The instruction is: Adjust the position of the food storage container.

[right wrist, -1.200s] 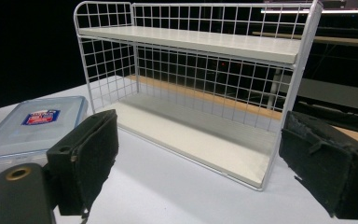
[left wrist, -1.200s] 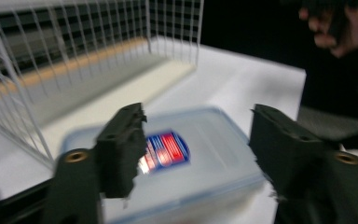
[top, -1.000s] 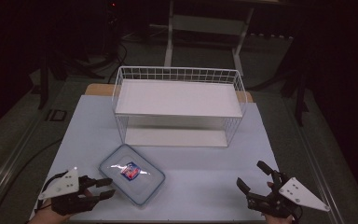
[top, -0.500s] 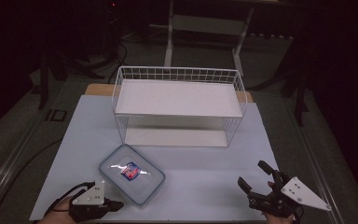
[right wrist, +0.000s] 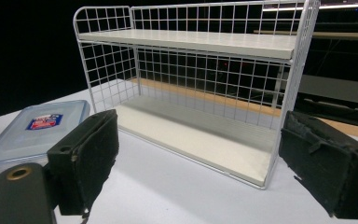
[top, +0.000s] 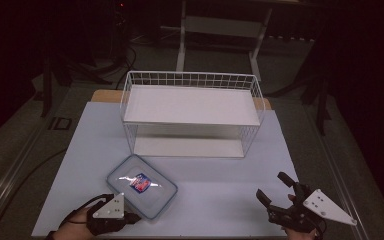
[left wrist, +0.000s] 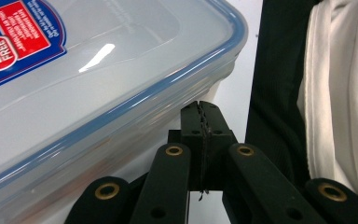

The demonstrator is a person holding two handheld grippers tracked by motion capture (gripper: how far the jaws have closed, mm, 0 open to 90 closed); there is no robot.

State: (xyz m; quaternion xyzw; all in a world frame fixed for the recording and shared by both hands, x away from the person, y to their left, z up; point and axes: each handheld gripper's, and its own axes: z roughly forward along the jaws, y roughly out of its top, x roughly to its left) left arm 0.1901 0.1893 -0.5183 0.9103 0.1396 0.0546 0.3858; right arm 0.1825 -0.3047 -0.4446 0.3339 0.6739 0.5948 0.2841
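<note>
In the high view, the clear plastic container (top: 141, 186) with a blue-rimmed lid and a red and blue label is lying flat on the white tabletop (top: 215, 195), in the lower left part of the frame, in front of the left end of the white wire rack (top: 192, 114) and well apart from it. The left gripper (top: 130, 218) is sitting at the bottom left of that view, right at the container's near corner, with the person's hand (top: 75, 220) behind it.

In the left gripper view, its fingers (left wrist: 192, 122) are pressing flat against each other with nothing between them, having just been closing; their tips are lying just beside the container's side wall (left wrist: 121, 140), under the lid rim, near the centre of the frame. Whether they are touching the wall I cannot tell.

The right gripper (top: 276, 192) is resting at the lower right of the high view, well apart from the container. In the right gripper view, its fingers (right wrist: 86, 158) are standing spread wide at the lower left and lower right corners, holding nothing, with the rack's two shelves across the middle of the frame and the container (right wrist: 39, 128) at the left edge.
</note>
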